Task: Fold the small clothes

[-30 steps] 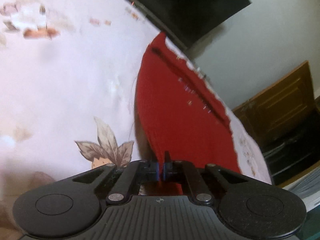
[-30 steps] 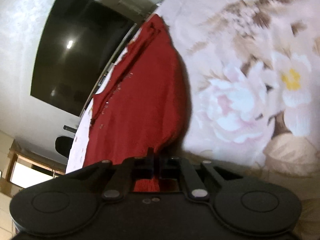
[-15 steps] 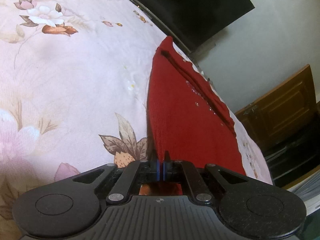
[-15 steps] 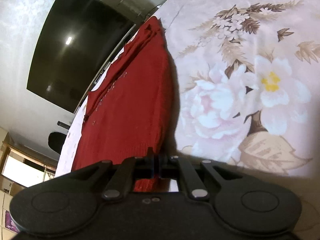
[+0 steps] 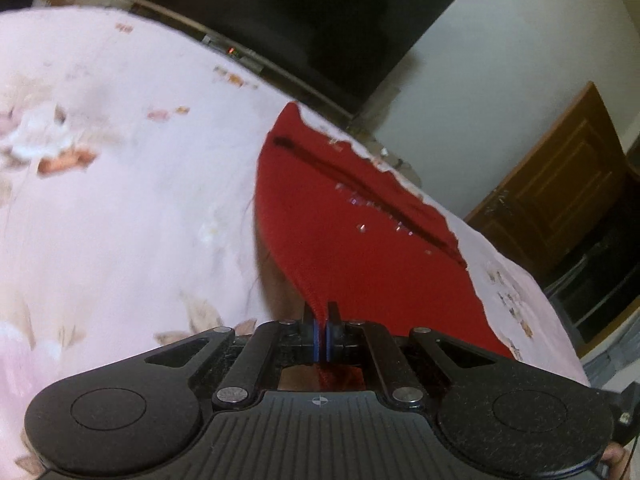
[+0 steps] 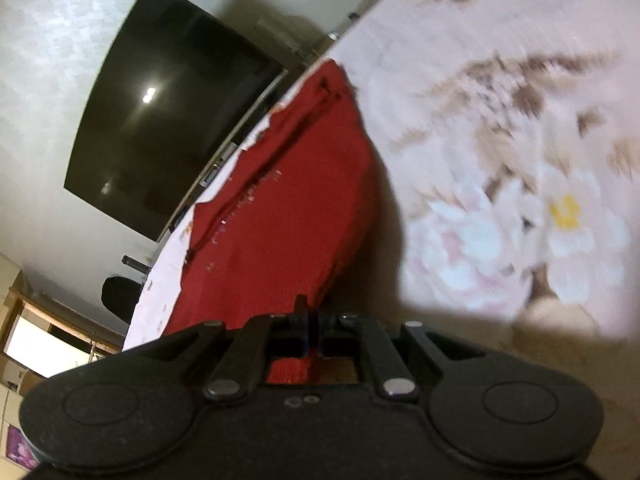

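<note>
The left gripper [image 5: 321, 312] has its 2 fingers clamped on the near edge of the red knit garment [image 5: 352, 248], lifted off the floral bedsheet [image 5: 120, 208], with cloth running away toward 12 o'clock. The right gripper [image 6: 311, 307] pinches another near edge of it, its far end lying on the sheet below a dark TV [image 6: 168, 120] at 10 o'clock.

Both wrist cameras sit low over the floral bedspread [image 5: 120, 184], close behind the red garment [image 5: 352, 248], facing the far edge and the television [image 6: 168, 120].
</note>
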A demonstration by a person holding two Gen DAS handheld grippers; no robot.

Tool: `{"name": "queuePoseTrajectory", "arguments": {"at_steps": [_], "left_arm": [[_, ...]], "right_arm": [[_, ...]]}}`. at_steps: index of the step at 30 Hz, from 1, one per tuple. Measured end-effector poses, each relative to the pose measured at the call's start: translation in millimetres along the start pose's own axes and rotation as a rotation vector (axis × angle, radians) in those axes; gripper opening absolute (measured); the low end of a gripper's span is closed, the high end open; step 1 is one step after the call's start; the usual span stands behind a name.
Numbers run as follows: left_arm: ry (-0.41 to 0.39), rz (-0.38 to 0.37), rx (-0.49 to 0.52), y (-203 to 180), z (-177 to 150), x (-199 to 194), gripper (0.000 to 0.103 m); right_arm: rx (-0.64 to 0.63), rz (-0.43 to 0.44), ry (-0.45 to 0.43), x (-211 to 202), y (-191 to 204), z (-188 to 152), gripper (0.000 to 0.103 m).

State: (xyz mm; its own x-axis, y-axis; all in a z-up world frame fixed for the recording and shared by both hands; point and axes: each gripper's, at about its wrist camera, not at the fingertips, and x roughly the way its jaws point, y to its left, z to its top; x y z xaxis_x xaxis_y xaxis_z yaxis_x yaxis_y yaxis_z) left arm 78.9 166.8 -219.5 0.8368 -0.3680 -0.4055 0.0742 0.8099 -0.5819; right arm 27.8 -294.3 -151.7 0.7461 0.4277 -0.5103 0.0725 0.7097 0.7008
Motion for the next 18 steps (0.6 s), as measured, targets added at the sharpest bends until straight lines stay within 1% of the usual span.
{"name": "queuePoseTrajectory", "arguments": {"at_steps": [5,9,13,18], "left_arm": [[-0.028,-0.02,0.024,-7.7,13.3,-5.1,0.003],[-0.059,-0.05,0.03,-13.3,27.7,-7.6,0.003],[-0.111,-0.105,0.017,-22.5,59.3,-2.9,0.003],[-0.165,-0.135,0.058,-42.1,110.4,18.4,0.003]], "right_arm": [[-0.04,0.003,-0.036,-2.4,14.3,9.9,0.005],[-0.08,0.006,-0.053,-4.5,24.8,18.3,0.005],[-0.134,0.026,-0.08,-6.7,37.4,39.4,0.005],[-0.203,0.062,-0.137,4.9,61.4,86.2,0.005]]}}
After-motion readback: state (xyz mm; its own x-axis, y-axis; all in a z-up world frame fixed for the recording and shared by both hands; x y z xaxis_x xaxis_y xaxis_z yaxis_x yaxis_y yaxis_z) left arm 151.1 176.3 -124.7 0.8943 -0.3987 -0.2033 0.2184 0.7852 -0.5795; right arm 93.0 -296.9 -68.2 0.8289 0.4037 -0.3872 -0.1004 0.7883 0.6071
